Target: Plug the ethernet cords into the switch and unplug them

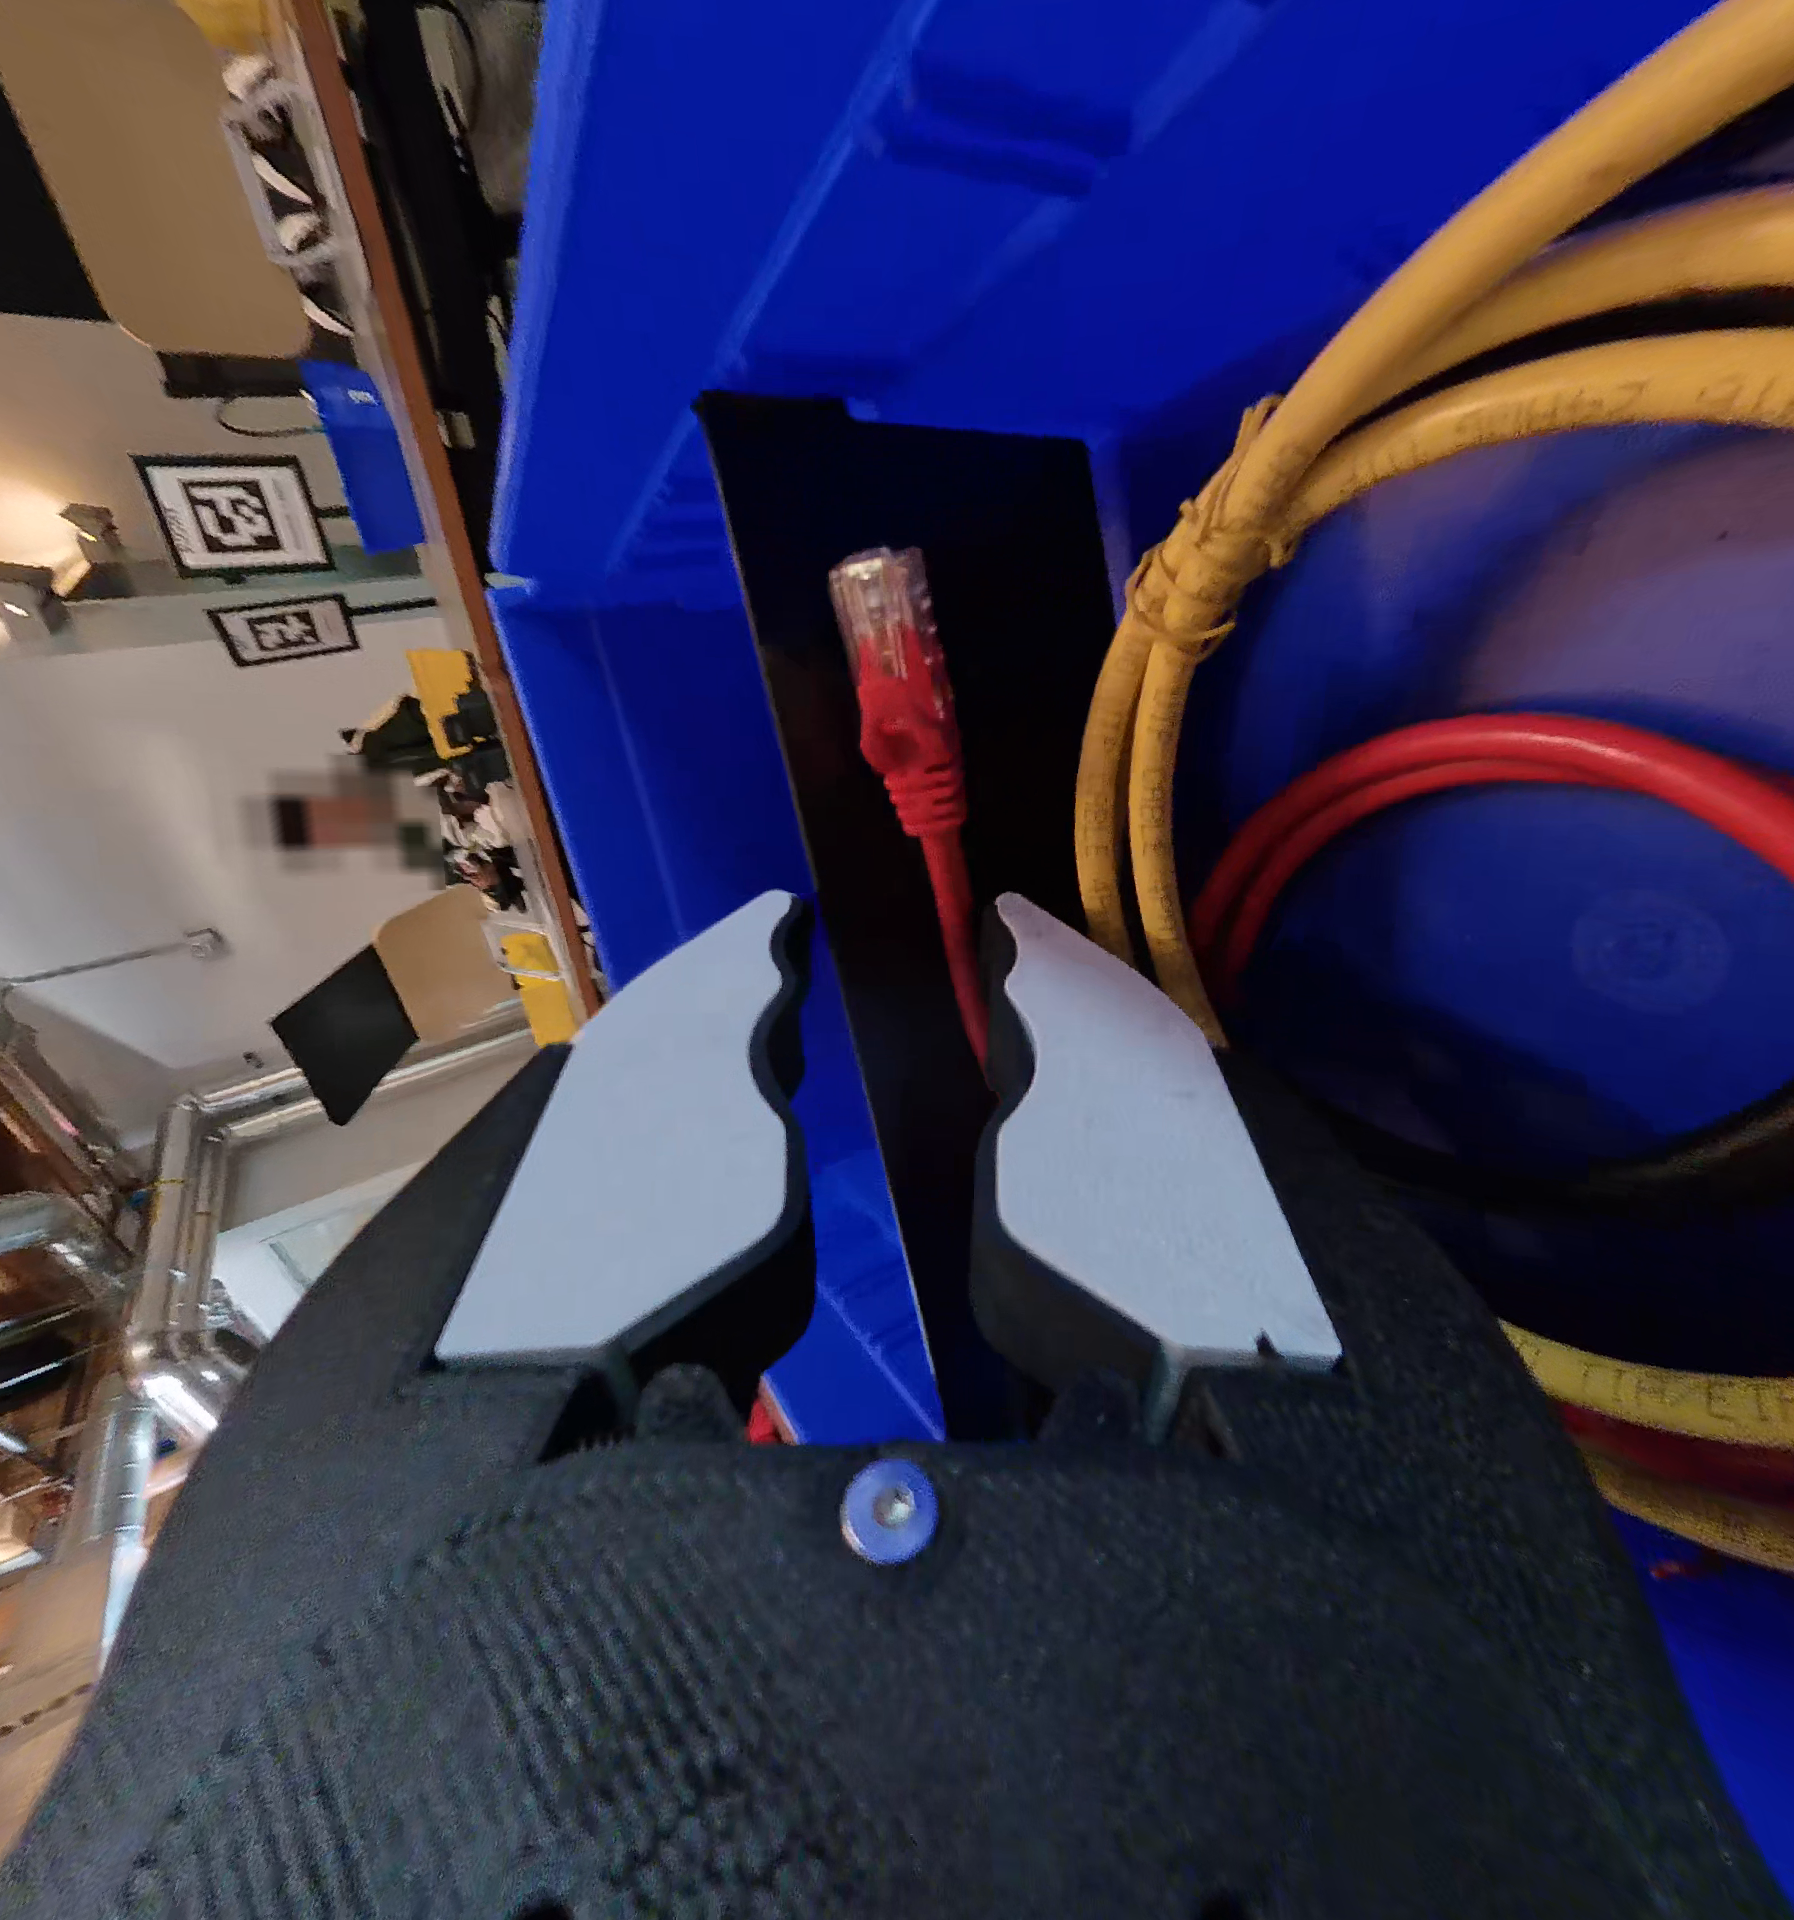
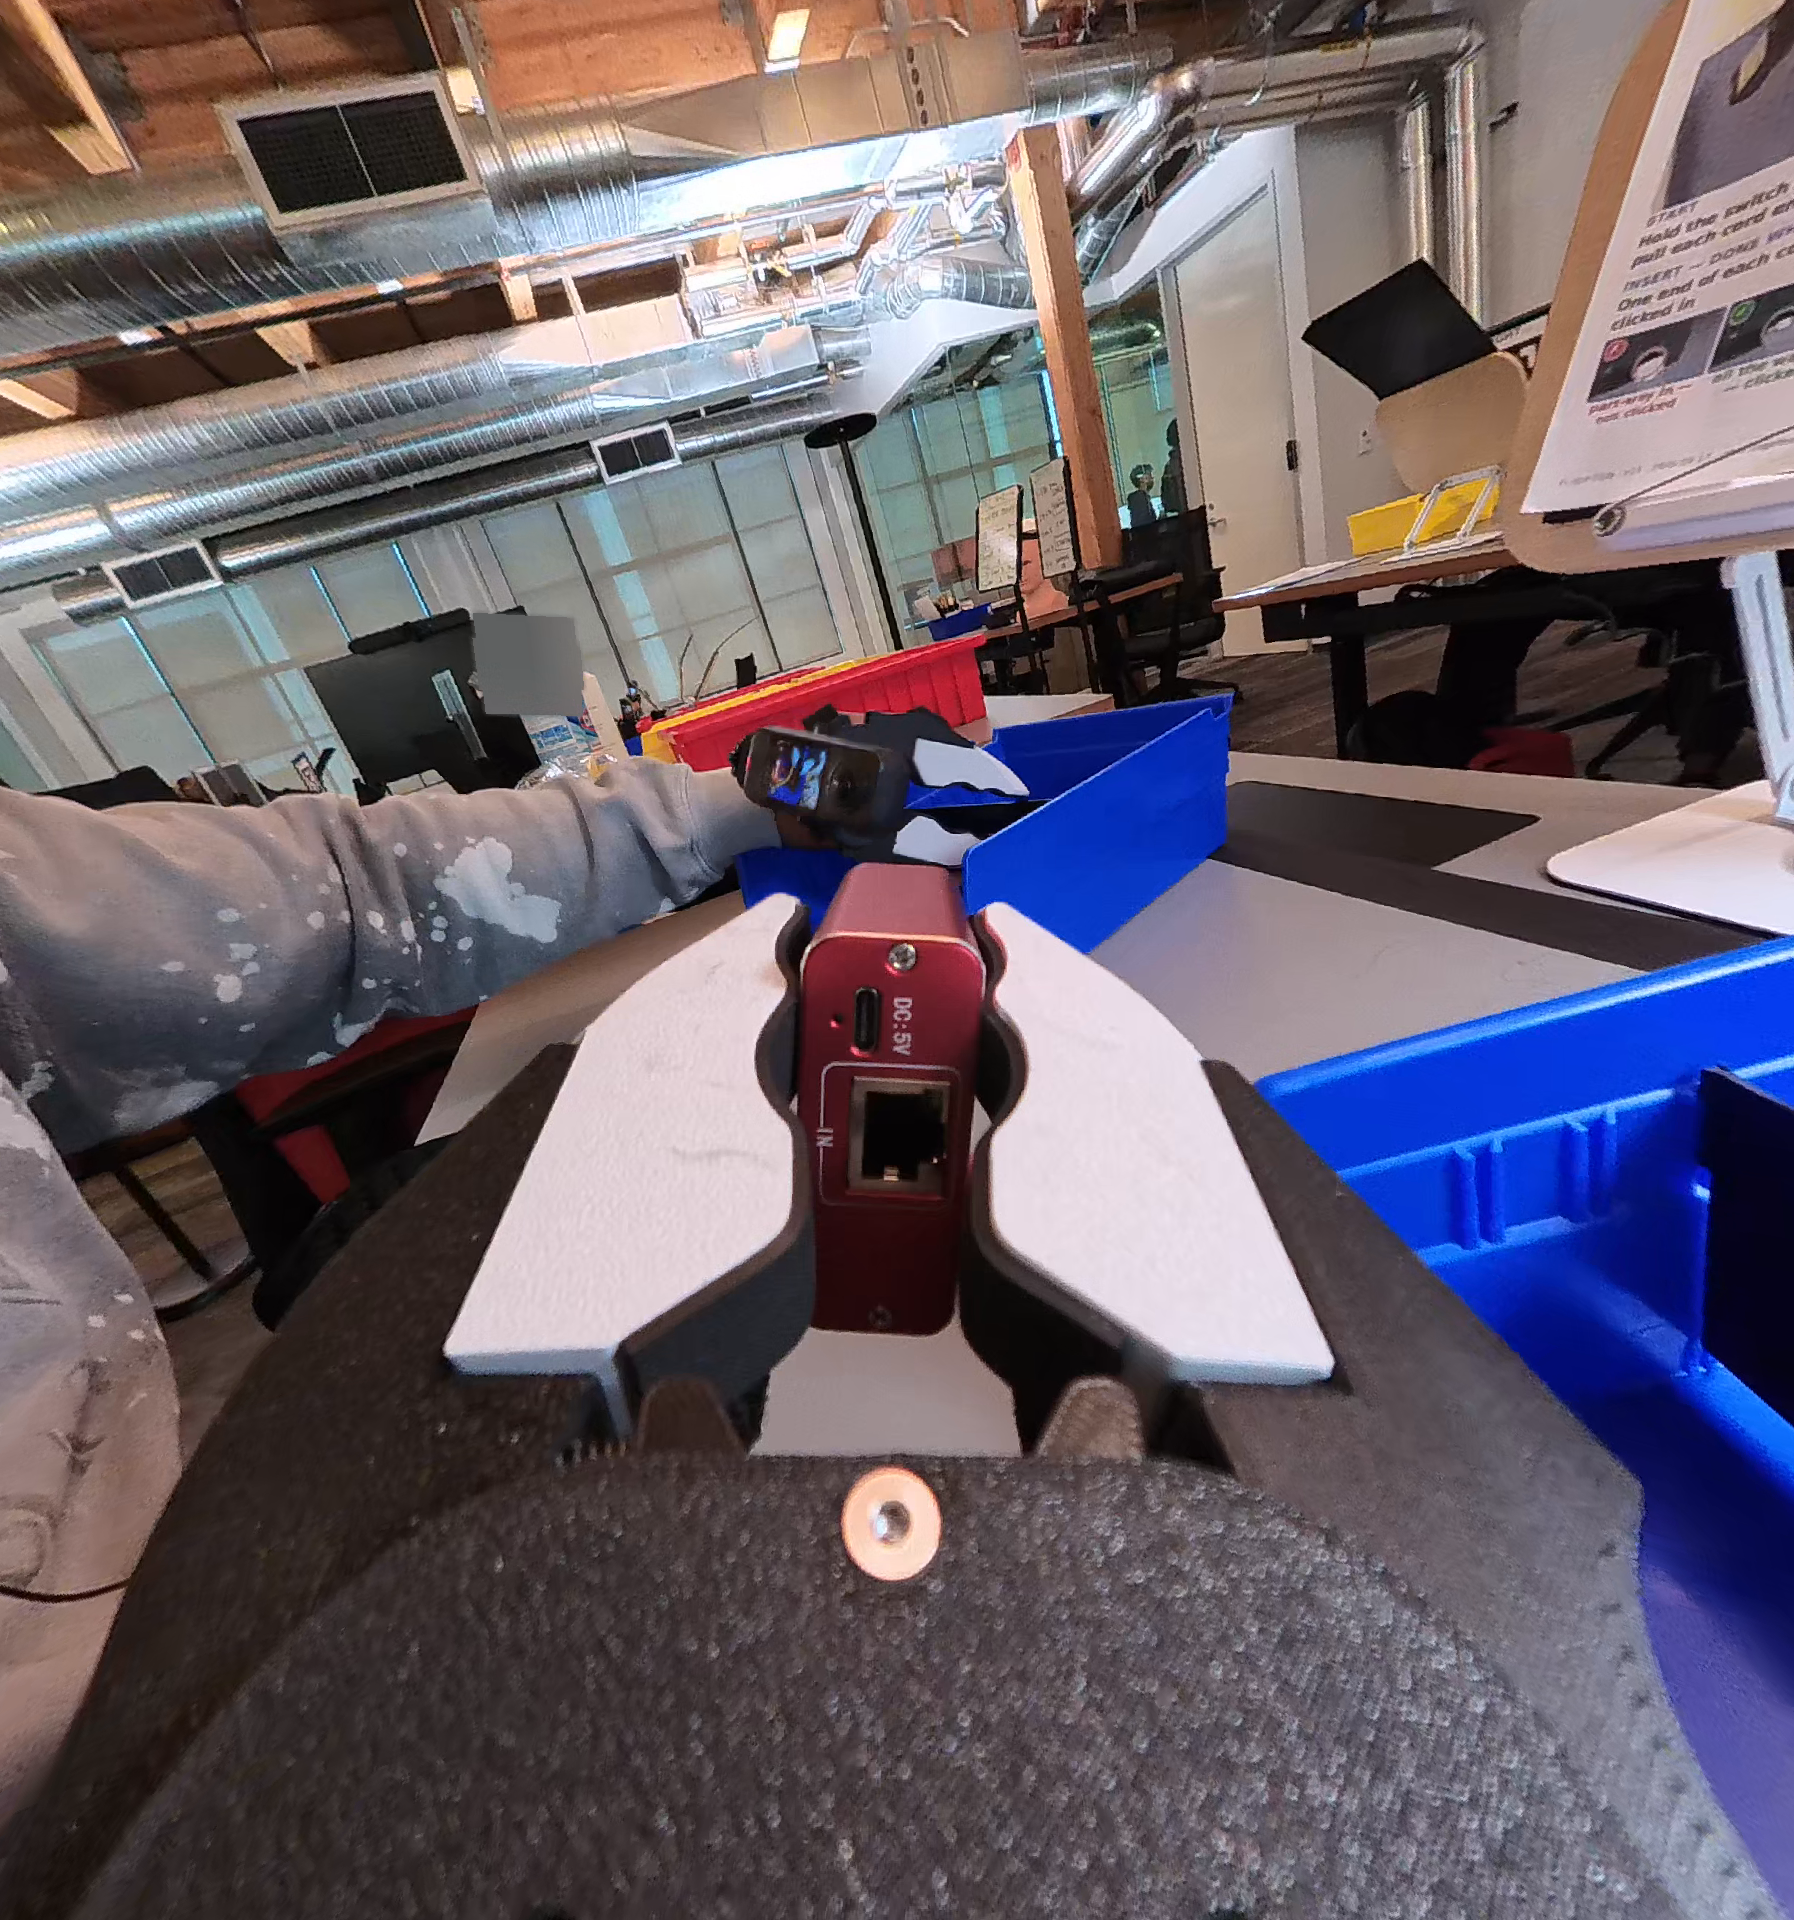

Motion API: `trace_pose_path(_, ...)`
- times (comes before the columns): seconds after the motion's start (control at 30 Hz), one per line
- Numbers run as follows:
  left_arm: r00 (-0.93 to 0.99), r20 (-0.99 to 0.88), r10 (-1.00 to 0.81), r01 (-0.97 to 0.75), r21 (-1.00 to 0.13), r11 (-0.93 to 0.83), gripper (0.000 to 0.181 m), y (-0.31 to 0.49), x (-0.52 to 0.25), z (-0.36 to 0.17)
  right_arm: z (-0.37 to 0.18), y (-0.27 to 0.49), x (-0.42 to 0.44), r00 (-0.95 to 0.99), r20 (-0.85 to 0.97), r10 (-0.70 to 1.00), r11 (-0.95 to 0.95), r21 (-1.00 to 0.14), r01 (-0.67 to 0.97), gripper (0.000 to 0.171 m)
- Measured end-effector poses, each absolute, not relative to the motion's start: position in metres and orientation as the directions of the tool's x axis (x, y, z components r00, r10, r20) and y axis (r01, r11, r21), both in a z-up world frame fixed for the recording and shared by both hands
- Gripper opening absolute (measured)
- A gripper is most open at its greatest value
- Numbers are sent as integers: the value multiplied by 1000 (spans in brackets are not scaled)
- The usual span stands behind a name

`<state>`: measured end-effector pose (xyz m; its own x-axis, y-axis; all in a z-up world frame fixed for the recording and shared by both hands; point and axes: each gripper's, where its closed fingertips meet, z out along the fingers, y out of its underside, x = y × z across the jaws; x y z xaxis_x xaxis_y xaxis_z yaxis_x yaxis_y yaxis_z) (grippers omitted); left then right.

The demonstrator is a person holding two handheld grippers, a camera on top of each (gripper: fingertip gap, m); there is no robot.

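In the left wrist view my left gripper (image 1: 898,925) is open inside a blue bin (image 1: 872,208). A red ethernet cord's clear plug (image 1: 888,644) lies just ahead against a black divider (image 1: 1018,540). Cord and divider both pass between the jaws, the cord along the right finger. A coiled yellow cord (image 1: 1288,499) and coiled red cord (image 1: 1495,779) lie to the right. In the right wrist view my right gripper (image 2: 891,925) is shut on a small red switch (image 2: 888,1226), port end facing the camera. The left gripper (image 2: 934,805) shows far off in the bin (image 2: 1101,800).
A second blue bin (image 2: 1495,1164) with a black divider sits close on the right. A clipboard stand with an instruction sheet (image 2: 1703,260) and white base (image 2: 1682,873) stands far right on the grey table (image 2: 1288,956). Red and yellow bins (image 2: 851,686) are behind. A person's grey sleeve (image 2: 353,935) crosses the left.
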<state>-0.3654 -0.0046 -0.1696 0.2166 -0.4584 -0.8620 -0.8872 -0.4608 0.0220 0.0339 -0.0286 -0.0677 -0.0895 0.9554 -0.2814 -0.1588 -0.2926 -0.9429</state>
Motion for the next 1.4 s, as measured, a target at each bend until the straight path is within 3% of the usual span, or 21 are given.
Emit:
trace_pose_path(0.13, 158, -881, -446, -895, 64, -442, 24, -3, -364, -166, -72, -20, 33, -78, -324, 943, -333, -928, -168, 28)
trace_pose_path(0.3, 224, -900, -374, -905, -49, -422, 9, -4, -359, -150, -78, -13, 32, -70, -375, 924, -381, -908, -173, 28)
trace_pose_path(0.53, 524, -799, -296, -826, -392, -404, 6, -10, -351, -126, -81, -10, 30, -74, -394, 916, -401, -900, -168, 28)
trace_pose_path(0.67, 727, -618, -299, -684, -612, -398, 6, -15, -349, -100, -83, -13, 29, -88, -393, 915, -402, -902, -157, 28)
trace_pose_path(0.83, 861, -421, -285, -504, -777, -376, 7, -20, -359, -43, -78, -16, 30, -100, -375, 922, -387, -908, -161, 28)
trace_pose_path(1.1, 869, -364, -337, -477, -797, -371, 7, -33, -361, 39, -70, -19, 34, -118, -354, 928, -371, -912, -177, 28)
trace_pose_path(1.4, 842, -461, -281, -539, -745, -393, 6, -42, -364, 90, -64, -20, 38, -124, -341, 932, -360, -912, -195, 28)
